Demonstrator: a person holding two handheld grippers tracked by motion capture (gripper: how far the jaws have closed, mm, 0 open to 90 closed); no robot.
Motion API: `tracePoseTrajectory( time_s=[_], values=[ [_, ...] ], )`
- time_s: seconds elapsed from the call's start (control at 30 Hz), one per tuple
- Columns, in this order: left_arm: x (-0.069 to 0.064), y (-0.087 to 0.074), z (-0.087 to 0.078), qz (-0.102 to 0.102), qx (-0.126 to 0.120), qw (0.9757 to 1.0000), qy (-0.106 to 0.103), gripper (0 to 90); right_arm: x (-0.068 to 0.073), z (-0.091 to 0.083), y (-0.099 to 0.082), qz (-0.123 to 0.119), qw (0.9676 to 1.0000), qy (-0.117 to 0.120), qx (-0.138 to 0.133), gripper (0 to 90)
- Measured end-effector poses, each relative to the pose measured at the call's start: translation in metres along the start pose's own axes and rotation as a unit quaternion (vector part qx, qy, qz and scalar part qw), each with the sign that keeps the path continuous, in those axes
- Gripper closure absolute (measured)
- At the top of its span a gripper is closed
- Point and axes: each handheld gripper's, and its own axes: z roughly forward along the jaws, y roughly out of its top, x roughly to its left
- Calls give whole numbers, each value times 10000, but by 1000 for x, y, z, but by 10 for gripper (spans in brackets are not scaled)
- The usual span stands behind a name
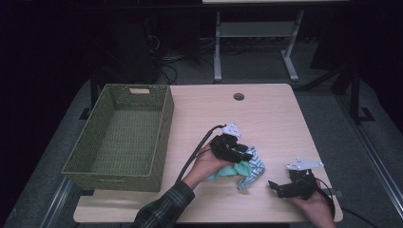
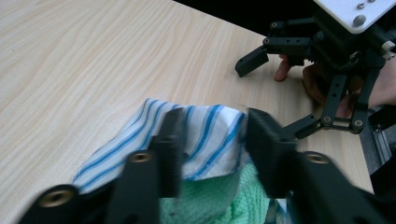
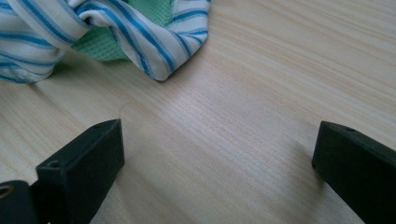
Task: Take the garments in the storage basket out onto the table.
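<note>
A bundle of two cloths lies on the light wooden table (image 1: pixel 271 118): a white cloth with blue stripes (image 1: pixel 254 168) (image 2: pixel 205 128) (image 3: pixel 126 28) wrapped over a green knitted one (image 1: pixel 228 170) (image 2: pixel 210 196) (image 3: pixel 149 9). My left gripper (image 1: pixel 244 154) (image 2: pixel 212 140) reaches onto the bundle from its left, and its jaws pinch a raised fold of the striped cloth. To the right of the bundle, my right gripper (image 1: pixel 276 187) (image 2: pixel 275 95) (image 3: pixel 217 154) rests low over bare wood near the front edge, jaws wide open and pointing toward the cloth's corner, with nothing between them.
A green woven basket (image 1: pixel 164 123) with nothing in it stands on the table's left side, partly overhanging the left edge. A round cable hole (image 1: pixel 238 96) sits at the table's back. Bare wood stretches between the basket and the cloths. A grey desk frame (image 1: pixel 218 52) stands behind.
</note>
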Motion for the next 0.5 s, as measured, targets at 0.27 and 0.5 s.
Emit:
tracePoseTrajectory(
  time_s=[0.27, 0.5],
  values=[
    [-2, 2, -4, 29, -10, 10000, -12, 837, 0, 0, 0, 0, 10000, -1, 3, 18],
    [-6, 13, -20, 14, -286, 9996, -87, 839, 0, 0, 0, -1, 10000, -1, -3, 17]
  ],
)
